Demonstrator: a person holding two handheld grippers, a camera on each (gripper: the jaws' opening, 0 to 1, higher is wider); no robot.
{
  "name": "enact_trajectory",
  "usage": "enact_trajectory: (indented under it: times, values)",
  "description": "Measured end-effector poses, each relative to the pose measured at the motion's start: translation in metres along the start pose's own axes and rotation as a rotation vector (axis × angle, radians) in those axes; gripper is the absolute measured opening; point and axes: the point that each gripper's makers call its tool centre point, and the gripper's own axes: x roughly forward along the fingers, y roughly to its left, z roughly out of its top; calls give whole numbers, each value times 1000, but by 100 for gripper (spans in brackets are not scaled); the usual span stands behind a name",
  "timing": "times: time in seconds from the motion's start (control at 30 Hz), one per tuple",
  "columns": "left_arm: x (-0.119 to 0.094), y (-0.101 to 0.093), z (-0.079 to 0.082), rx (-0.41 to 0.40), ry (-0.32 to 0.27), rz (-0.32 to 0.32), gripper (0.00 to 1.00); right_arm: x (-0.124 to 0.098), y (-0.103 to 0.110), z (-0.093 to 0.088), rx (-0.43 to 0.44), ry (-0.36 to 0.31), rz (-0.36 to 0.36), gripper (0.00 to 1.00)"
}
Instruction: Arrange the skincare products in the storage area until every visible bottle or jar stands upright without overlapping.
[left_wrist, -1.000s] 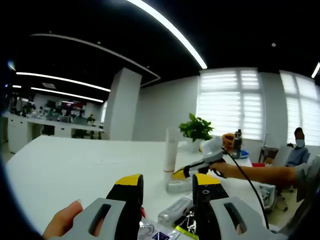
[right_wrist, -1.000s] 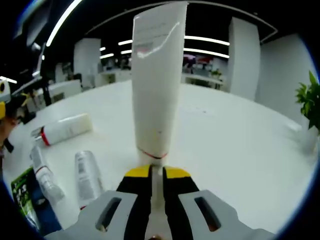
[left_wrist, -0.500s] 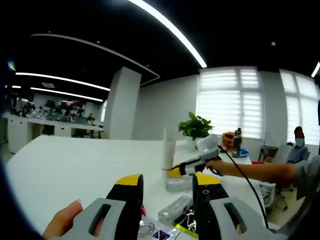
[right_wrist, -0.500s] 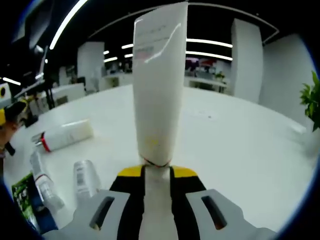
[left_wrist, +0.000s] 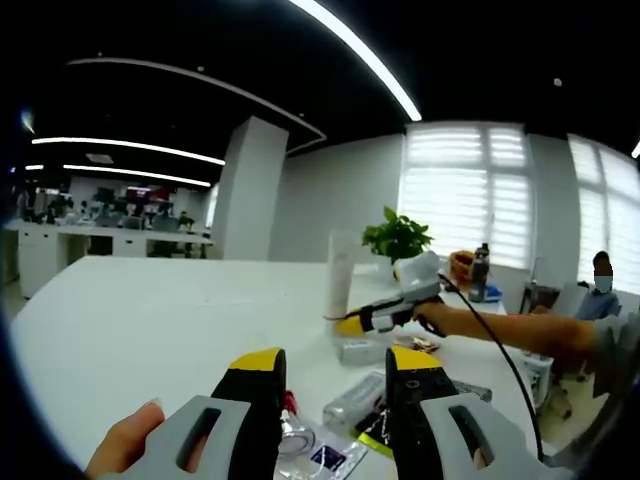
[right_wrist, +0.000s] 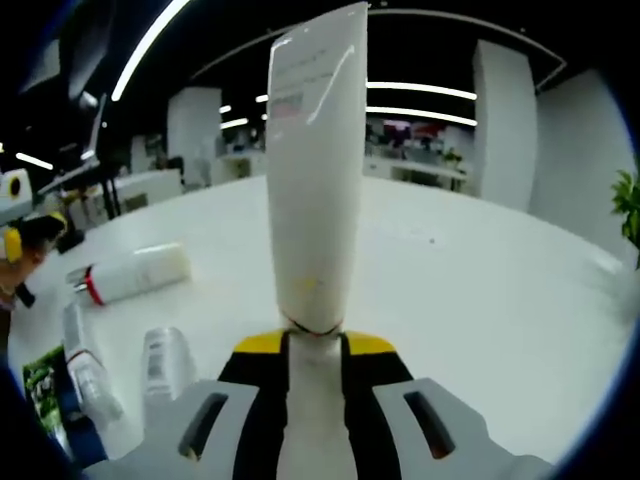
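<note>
A tall white tube (right_wrist: 315, 180) stands upright, its cap end between the jaws of my right gripper (right_wrist: 315, 345), which is shut on it. In the left gripper view the same tube (left_wrist: 340, 275) and the right gripper (left_wrist: 385, 315) appear past mid-table. My left gripper (left_wrist: 335, 365) is open with nothing between its jaws. A white bottle with a red ring (right_wrist: 130, 272), a clear bottle (right_wrist: 165, 365) and a slim tube (right_wrist: 85, 365) lie flat on the white table (right_wrist: 480, 300).
Green and clear packaging (left_wrist: 320, 455) lies near the left jaws. A potted plant (left_wrist: 398, 238) stands behind the tube. A person (left_wrist: 600, 290) sits at the far right. A hand (left_wrist: 130, 440) holds the left gripper.
The right gripper has risen slightly with the tube and shifted a little left in the left gripper view. The tube's cap now sits deeper between wider jaws. The left gripper's jaws stay as they were.
</note>
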Motion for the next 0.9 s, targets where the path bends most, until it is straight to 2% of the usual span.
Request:
enact_trajectory:
  times: [0.23,0.7,0.9]
  values:
    - [1,1,-9,9,37,9,43,-1,-1,0,-30,-4,16,18]
    - [2,0,-9,39,53,17,44,-9,-6,-5,-47,4,-8,12]
    - [-1,11,-22,59,99,77,50,-20,-2,-2,-41,-19,10,13]
